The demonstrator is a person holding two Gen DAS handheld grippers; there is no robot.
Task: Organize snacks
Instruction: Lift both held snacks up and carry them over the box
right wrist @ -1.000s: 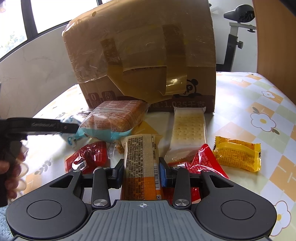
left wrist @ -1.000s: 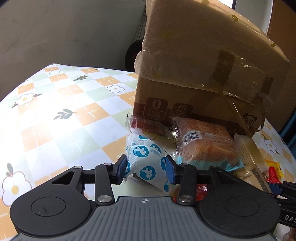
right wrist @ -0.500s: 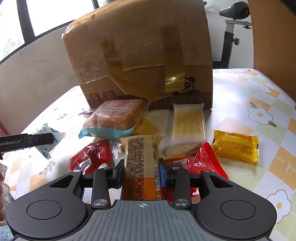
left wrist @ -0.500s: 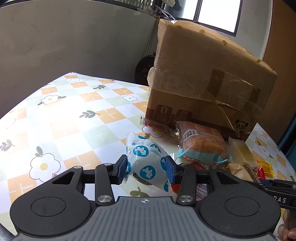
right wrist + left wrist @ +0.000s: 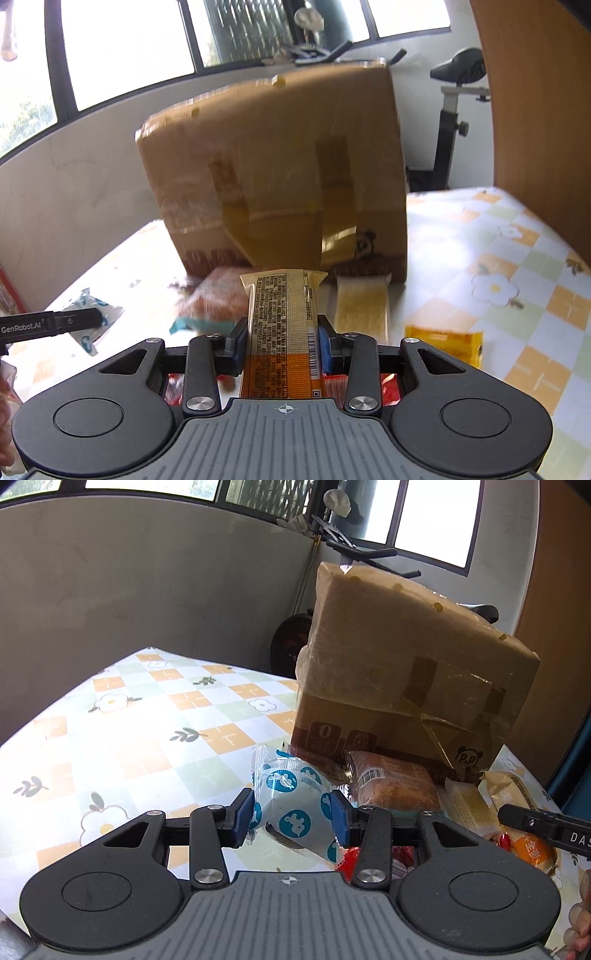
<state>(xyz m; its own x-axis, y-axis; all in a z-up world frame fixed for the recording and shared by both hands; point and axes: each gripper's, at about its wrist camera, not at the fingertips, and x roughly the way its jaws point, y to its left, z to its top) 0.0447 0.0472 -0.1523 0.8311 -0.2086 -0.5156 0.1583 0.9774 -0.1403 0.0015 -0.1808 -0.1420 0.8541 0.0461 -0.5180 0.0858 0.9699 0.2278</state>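
My left gripper (image 5: 291, 818) is shut on a white snack packet with blue dots (image 5: 291, 799) and holds it above the table. My right gripper (image 5: 282, 345) is shut on a long gold-and-orange snack bar (image 5: 284, 328), lifted off the table. That bar also shows at the right of the left wrist view (image 5: 517, 812). A tall taped cardboard box (image 5: 406, 672) stands behind the snacks; it fills the middle of the right wrist view (image 5: 273, 173). An orange bread packet (image 5: 391, 784), a pale cracker packet (image 5: 362, 306) and a yellow packet (image 5: 443, 341) lie on the table.
The table has a flowered checked cloth (image 5: 147, 731). Red packets (image 5: 369, 380) lie under my right gripper. An exercise bike (image 5: 458, 110) stands behind the table. A wooden panel (image 5: 535, 110) rises at the right. A grey wall (image 5: 147, 590) runs along the far side.
Both grippers have risen and pulled back from the box, each carrying its packet. The right view is now blurred from motion, and the snack pile looks farther and lower.
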